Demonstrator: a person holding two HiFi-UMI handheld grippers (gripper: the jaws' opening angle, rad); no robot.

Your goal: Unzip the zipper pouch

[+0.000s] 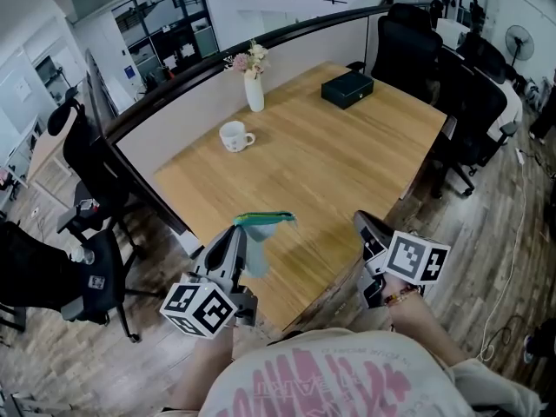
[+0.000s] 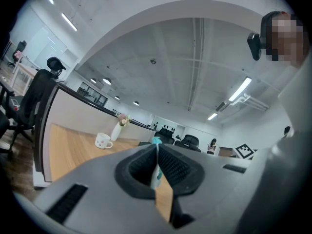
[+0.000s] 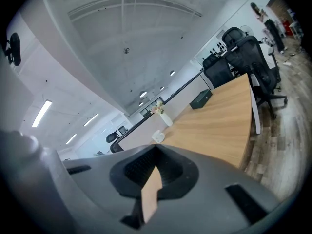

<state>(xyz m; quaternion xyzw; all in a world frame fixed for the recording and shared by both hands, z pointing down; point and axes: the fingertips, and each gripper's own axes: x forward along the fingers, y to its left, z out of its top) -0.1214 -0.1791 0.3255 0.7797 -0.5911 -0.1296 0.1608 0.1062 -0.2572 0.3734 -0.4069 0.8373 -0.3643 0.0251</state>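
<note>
While the large light-wood rectangular table [image 1: 347, 172] fills the middle of the head view, both tongs sit at its near edge. The left gripper [image 1: 242, 233] has its jaws pressed almost together on the soft zipper pouch [image 1: 259, 248], which is pale blue with a teal top. In the left gripper view, a thin strip of that pouch [image 2: 156, 172] stands pinched between the ribbed pads [image 2: 173, 165]. The right gripper [image 1: 365, 222] is well apart from the pouch, to its right. Its jaws are fully closed with nothing between them, as the right gripper view [image 3: 155, 150] shows. Farther across the table are a dark box [image 1: 347, 88], a white vase with flowers [image 1: 254, 89] and a white mug [image 1: 234, 135].
</note>
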